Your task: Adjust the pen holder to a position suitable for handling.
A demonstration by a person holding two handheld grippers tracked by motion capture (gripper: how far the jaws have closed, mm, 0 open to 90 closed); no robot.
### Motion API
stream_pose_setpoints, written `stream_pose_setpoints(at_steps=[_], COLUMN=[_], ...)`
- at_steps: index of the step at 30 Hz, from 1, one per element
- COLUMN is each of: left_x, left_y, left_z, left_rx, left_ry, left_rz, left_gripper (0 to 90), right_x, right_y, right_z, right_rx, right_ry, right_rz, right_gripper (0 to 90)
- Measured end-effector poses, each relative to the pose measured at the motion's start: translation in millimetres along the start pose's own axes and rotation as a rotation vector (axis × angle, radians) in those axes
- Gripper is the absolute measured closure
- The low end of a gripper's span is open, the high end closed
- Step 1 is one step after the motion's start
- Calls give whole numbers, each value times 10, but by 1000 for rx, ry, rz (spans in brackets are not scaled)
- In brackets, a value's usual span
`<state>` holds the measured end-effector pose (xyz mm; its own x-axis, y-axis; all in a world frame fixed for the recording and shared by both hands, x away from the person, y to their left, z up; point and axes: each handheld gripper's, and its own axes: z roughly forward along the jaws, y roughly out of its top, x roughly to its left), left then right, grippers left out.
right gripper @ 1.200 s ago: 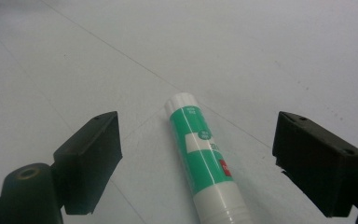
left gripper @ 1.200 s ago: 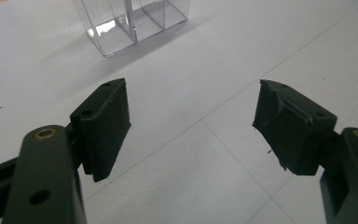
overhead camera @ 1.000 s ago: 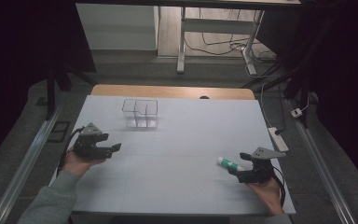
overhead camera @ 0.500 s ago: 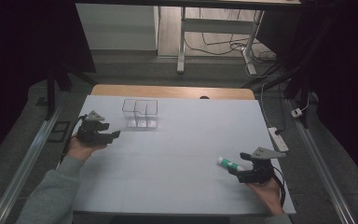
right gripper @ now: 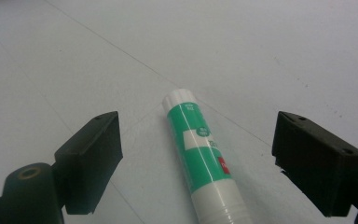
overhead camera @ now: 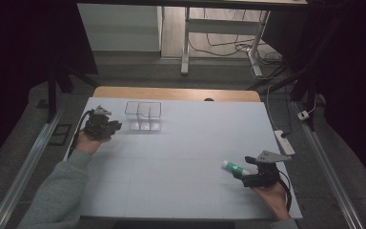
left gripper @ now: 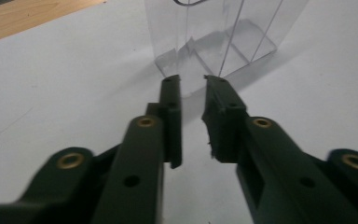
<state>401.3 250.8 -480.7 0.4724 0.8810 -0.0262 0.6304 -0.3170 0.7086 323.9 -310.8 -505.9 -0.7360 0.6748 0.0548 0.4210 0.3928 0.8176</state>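
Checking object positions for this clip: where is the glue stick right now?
In the high view the glue stick lies flat on the white table, near right, its end between the open jaws of the right gripper; the clear organizer stands far left.

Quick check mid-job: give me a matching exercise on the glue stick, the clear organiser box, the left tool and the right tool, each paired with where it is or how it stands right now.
Things:
1. glue stick
2. clear organiser box
3. left tool
4. right tool

States:
A. jaws wide apart, resting either side of a lying tube
B. standing at the far left part of the white table, empty
C. lying flat, green and white
D. jaws close together with nothing between them, having just been closing, pointed at the transparent walls

Pairs: 1-C, 2-B, 3-D, 4-A
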Motion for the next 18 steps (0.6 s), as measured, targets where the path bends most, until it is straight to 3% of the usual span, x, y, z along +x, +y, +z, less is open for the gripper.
stream_pose_setpoints(at_steps=[4, 18], left_x=[43, 233], left_y=[33, 201], left_z=[99, 362], left_rx=[15, 30], left_ry=[5, 14], left_rz=[-7, -29], left_gripper=[886, 888], right_x=[0, 5], right_y=[0, 1], right_z=[4, 3], right_rx=[6, 16], right_ry=[-1, -14], right_rz=[-3, -10], right_gripper=[152, 152])
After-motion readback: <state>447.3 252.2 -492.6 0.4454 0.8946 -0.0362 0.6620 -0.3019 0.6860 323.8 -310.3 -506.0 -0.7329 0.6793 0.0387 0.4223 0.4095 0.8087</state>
